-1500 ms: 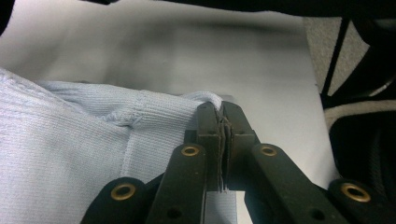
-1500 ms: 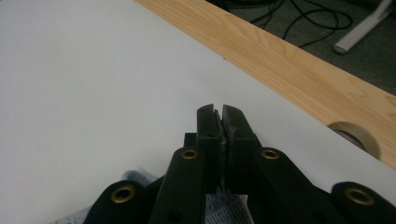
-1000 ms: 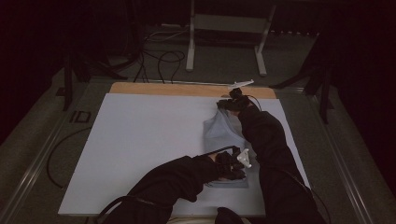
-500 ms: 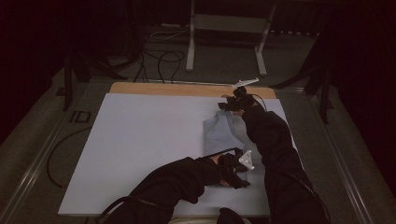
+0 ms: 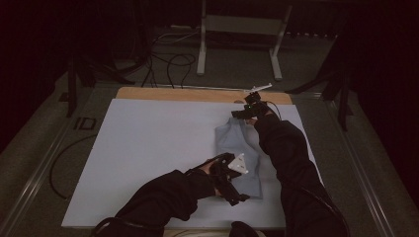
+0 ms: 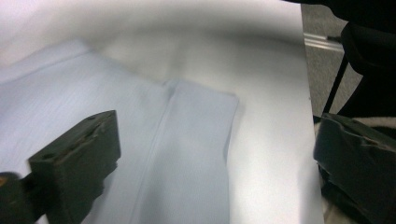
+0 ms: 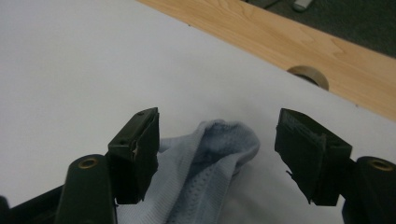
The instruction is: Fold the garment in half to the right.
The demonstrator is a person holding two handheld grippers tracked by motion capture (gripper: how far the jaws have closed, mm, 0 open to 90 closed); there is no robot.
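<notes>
A pale blue knitted garment [image 5: 239, 158], folded into a narrow upright strip, lies flat on the white sheet [image 5: 148, 148] that covers the bench, toward the sheet's right half. In the high view it runs from a narrower far end near the right gripper [image 5: 249, 111] down to a wider near end beside the left gripper [image 5: 232, 180]. A strip of bare light wood [image 5: 178, 94] shows along the bench's far edge.

In the left gripper view the fabric shows a fine ribbed weave, a straight fold or seam line down its length and a squared corner lying smooth on the sheet. The left gripper's jaws are spread wide, one over the cloth and the other beyond its edge, pinching nothing.

In the right gripper view the garment's far end is bunched into a rounded, puckered tip with an open mesh texture inside the fold. The right gripper's jaws stand apart on either side of that tip; one jaw is just beside the cloth, and neither closes on it. A round hole [image 7: 309, 74] sits in the wood beyond.
</notes>
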